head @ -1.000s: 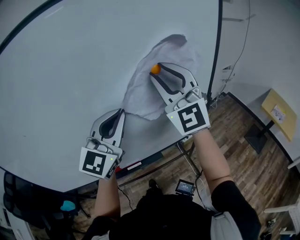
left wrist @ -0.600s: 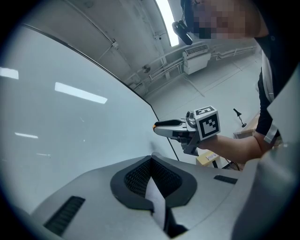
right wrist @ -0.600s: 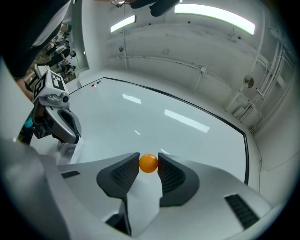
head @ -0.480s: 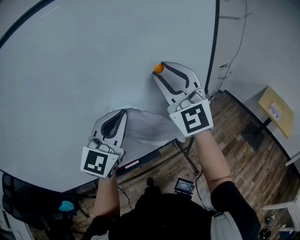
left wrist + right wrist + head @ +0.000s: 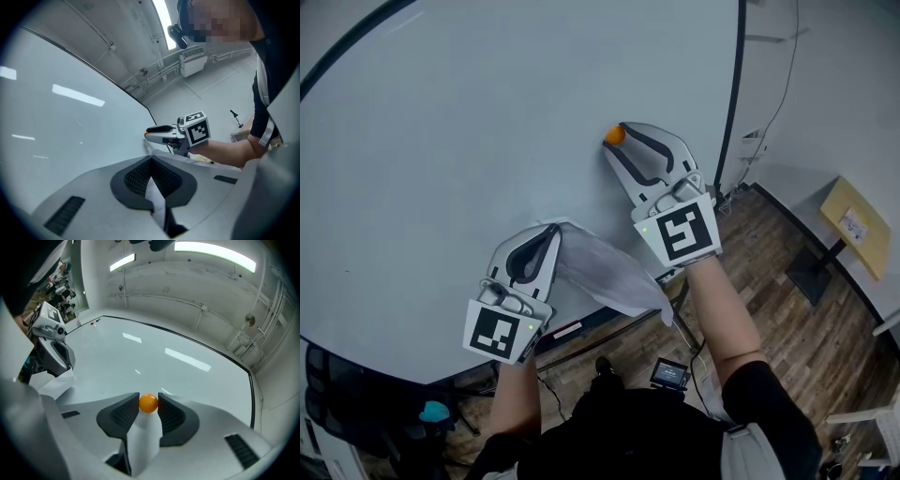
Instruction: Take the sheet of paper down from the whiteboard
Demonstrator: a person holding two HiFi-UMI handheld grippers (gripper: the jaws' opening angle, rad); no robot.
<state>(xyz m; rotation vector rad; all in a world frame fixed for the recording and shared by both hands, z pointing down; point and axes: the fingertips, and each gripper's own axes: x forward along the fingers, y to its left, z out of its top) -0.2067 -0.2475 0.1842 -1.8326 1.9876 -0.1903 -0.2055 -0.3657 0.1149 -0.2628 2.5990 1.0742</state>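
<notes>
White paper sheet hangs limp, crumpled, detached from whiteboard.

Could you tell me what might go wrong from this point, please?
The left gripper pinches only an edge of the sheet of paper, which hangs limp beside it; a jerk could slip or tear it. The right gripper clamps the round orange magnet at the whiteboard by its tips; the smooth ball could pop out and drop.

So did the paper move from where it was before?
Yes. The sheet of paper has dropped down the whiteboard, away from the orange magnet, and now hangs from the left claw.
</notes>
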